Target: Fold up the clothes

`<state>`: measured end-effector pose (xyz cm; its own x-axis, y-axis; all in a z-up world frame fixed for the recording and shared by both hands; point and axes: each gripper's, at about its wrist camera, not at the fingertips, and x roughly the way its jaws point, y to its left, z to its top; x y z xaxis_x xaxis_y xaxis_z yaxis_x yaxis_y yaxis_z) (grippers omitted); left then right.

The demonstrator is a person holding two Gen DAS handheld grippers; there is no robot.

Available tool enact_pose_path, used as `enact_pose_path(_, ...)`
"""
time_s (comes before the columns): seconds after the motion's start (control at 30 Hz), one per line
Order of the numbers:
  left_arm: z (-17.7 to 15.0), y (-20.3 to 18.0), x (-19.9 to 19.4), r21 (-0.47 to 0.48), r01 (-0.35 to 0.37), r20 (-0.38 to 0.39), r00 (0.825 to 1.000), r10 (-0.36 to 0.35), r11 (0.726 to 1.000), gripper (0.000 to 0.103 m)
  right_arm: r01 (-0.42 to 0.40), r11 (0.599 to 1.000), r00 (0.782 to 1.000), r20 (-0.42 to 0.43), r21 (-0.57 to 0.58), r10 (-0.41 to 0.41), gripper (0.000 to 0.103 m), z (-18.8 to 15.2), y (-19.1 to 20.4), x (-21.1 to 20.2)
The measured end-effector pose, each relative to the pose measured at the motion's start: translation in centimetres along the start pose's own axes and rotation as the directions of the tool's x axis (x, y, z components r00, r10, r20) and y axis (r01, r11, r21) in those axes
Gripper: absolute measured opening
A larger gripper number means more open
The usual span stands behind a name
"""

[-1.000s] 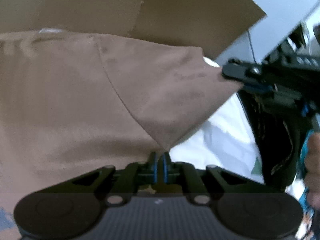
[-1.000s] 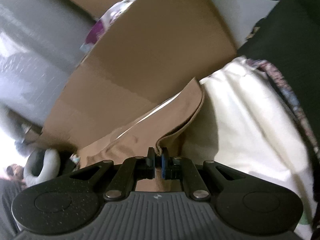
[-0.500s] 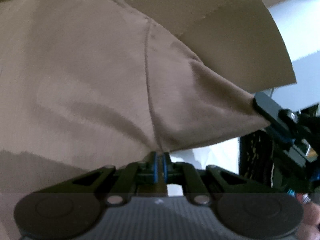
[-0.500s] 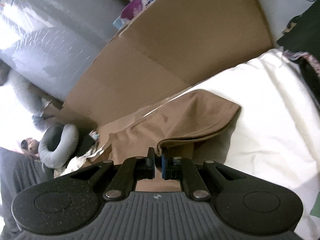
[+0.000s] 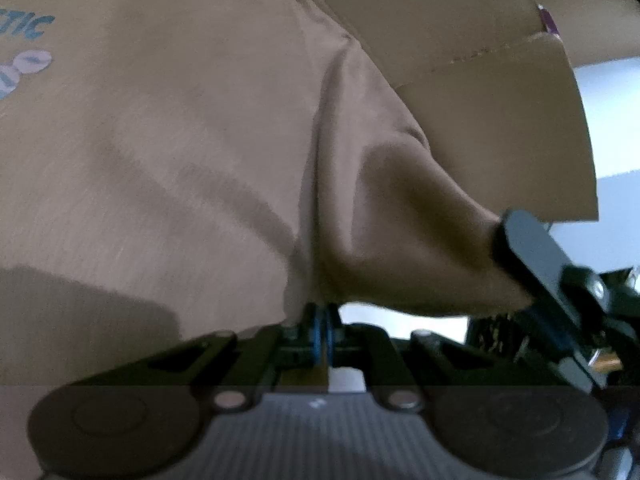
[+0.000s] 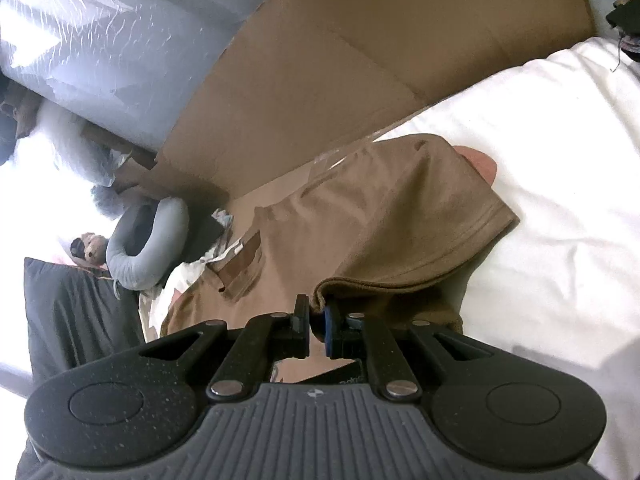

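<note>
Behind the brown T-shirt (image 6: 384, 224) a flat sheet of corrugated cardboard (image 6: 360, 60) leans, with a grey ring-shaped cushion (image 6: 148, 244) and a dark pillow (image 6: 76, 320) off to the left. Soft, matte knit with a stitched hem, the shirt lies partly on a white bedsheet (image 6: 560, 184). Its sleeve edge sits between the right gripper (image 6: 317, 330), whose jaws are opening. Clamped tight on a seam fold, the left gripper (image 5: 322, 328) faces blue printed lettering (image 5: 28, 28).

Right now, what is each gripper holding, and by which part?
Both hold the brown T-shirt: the left gripper pinches its sleeve seam; the right gripper, jaws opening, has the sleeve hem between them.
</note>
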<state>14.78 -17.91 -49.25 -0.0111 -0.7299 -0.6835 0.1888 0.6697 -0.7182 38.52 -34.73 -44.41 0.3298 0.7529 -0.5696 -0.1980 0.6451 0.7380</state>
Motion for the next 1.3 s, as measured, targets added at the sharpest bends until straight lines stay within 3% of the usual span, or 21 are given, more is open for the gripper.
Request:
enact_pose_path(0.1,0.7,-0.8,-0.9,0.143,-0.029,-0.087,0.995,0.041,0.989,0.005,-0.003,1.000,1.000,-0.013,-0.013,0.003,0.010,-0.2,0.2,0.1)
enact_pose_path(0.17,1.3,-1.2,-1.7,0.234,-0.047,-0.135,0.988,0.081,0.971,0.005,-0.008,1.000,1.000,-0.023,-0.011,0.007,0.026,-0.4,0.1,0.2)
enact_pose_path(0.27,1.9,-1.5,-3.2,0.340,-0.090,-0.163,0.975,0.153,0.936,0.007,-0.022,1.000,0.999,-0.046,-0.021,0.021,0.035,-1.0,0.3,0.2)
enact_pose_path(0.43,2.6,-2.0,-5.6,0.441,-0.178,-0.134,0.956,0.260,0.880,0.017,-0.014,0.997,0.999,-0.043,-0.074,0.011,0.035,-1.7,0.7,-0.5)
enact_pose_path(0.53,3.5,-2.8,-6.3,0.467,-0.194,-0.094,0.959,0.267,0.863,0.030,0.044,0.994,0.999,-0.014,-0.098,-0.045,0.035,-1.9,0.2,-1.1)
enact_pose_path(0.67,4.3,-3.5,-7.2,0.496,-0.227,-0.036,0.959,0.281,0.838,0.038,0.132,0.982,0.991,-0.001,-0.137,-0.133,0.036,-2.2,-0.8,-1.2)
enact_pose_path(0.73,5.0,-4.0,-6.9,0.504,-0.250,-0.016,0.954,0.298,0.827,0.052,0.156,0.976,0.987,-0.003,-0.154,-0.159,0.036,-2.4,-1.2,-1.0)
enact_pose_path(0.8,5.4,-4.4,-6.7,0.510,-0.270,-0.001,0.949,0.314,0.817,0.060,0.178,0.970,0.983,-0.008,-0.167,-0.182,0.036,-2.5,-1.5,-0.5)
enact_pose_path(0.97,5.9,-5.4,-5.8,0.561,-0.284,0.015,0.943,0.333,0.778,0.060,0.253,0.939,0.966,-0.001,-0.232,-0.260,0.036,-3.2,-2.0,0.9)
enact_pose_path(1.13,6.0,-5.9,-4.6,0.621,-0.292,0.014,0.932,0.363,0.727,0.052,0.303,0.914,0.950,0.009,-0.269,-0.312,0.036,-3.7,-2.3,2.3)
enact_pose_path(1.3,5.9,-6.6,-4.1,0.659,-0.299,0.037,0.929,0.367,0.690,0.051,0.327,0.901,0.941,0.014,-0.284,-0.337,0.035,-4.1,-2.6,3.2)
